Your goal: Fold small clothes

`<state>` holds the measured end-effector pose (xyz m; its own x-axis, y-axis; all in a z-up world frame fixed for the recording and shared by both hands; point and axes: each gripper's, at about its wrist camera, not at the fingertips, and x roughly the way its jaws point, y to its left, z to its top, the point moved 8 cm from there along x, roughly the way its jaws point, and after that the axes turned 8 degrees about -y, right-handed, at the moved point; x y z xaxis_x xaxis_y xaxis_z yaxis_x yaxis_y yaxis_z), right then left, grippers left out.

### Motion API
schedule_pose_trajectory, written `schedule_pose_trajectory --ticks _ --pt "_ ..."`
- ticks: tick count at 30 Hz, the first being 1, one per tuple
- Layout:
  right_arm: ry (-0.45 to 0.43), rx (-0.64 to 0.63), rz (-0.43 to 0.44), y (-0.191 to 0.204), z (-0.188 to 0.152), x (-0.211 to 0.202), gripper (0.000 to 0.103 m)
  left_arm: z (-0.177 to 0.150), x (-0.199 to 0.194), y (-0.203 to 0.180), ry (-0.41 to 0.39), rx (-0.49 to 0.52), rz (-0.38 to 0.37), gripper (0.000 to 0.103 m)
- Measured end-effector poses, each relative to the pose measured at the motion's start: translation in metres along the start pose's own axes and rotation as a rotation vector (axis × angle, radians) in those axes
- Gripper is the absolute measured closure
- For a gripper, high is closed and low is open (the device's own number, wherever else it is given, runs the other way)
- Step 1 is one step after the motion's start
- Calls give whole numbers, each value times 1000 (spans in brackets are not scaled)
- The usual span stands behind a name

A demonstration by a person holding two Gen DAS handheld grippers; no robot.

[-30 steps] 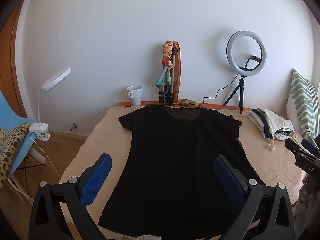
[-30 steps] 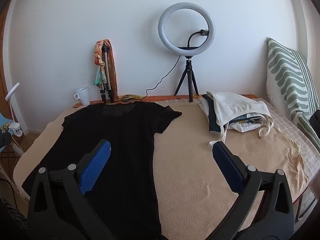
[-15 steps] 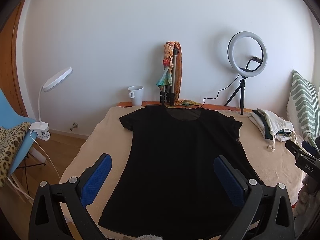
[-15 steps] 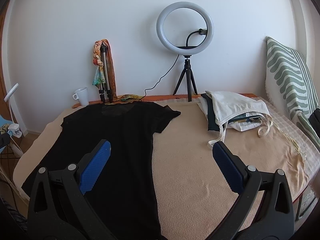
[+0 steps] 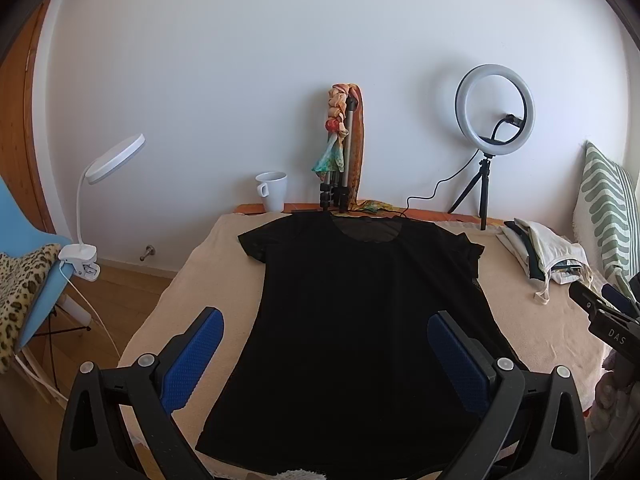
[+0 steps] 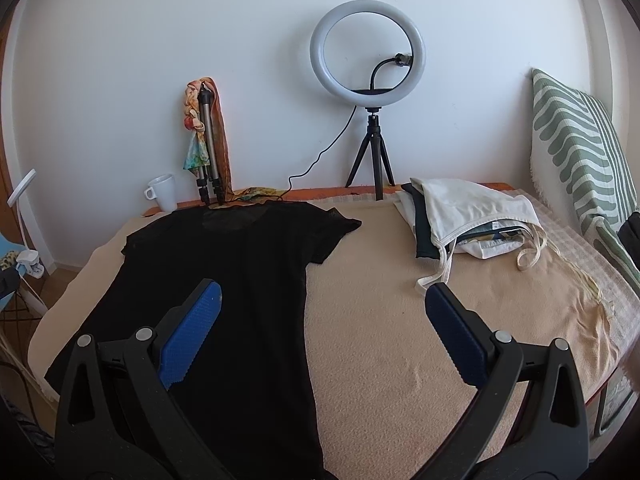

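A black T-shirt (image 5: 360,312) lies flat and spread out on the beige-covered table (image 5: 168,312), neck toward the wall. My left gripper (image 5: 324,344) is open and empty, held above the shirt's lower half, its blue pads either side of the body. In the right wrist view the shirt (image 6: 216,280) lies to the left. My right gripper (image 6: 320,320) is open and empty, held above the shirt's right edge and the bare cover (image 6: 400,320). The right gripper's black body also shows at the right edge of the left wrist view (image 5: 608,320).
A pile of folded light and dark clothes (image 6: 460,216) lies at the back right. A ring light on a tripod (image 6: 368,80), a scarf-draped tripod (image 6: 206,136) and a white mug (image 6: 164,192) stand along the wall. A striped cushion (image 6: 580,152) is at the right. A clip lamp (image 5: 100,200) and blue chair (image 5: 24,264) stand left.
Both views have shifted only slightly; the scene sits a little lower in the left wrist view. The shirt has not moved and both grippers stay open.
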<state>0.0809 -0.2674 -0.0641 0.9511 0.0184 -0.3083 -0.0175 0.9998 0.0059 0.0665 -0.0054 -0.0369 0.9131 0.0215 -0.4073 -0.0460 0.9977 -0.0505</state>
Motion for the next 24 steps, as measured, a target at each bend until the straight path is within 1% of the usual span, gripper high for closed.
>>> schedule_pose_trajectory --ticks 24 --pt "7 6 1 1 2 1 0 1 -1 0 -1 -5 0 0"
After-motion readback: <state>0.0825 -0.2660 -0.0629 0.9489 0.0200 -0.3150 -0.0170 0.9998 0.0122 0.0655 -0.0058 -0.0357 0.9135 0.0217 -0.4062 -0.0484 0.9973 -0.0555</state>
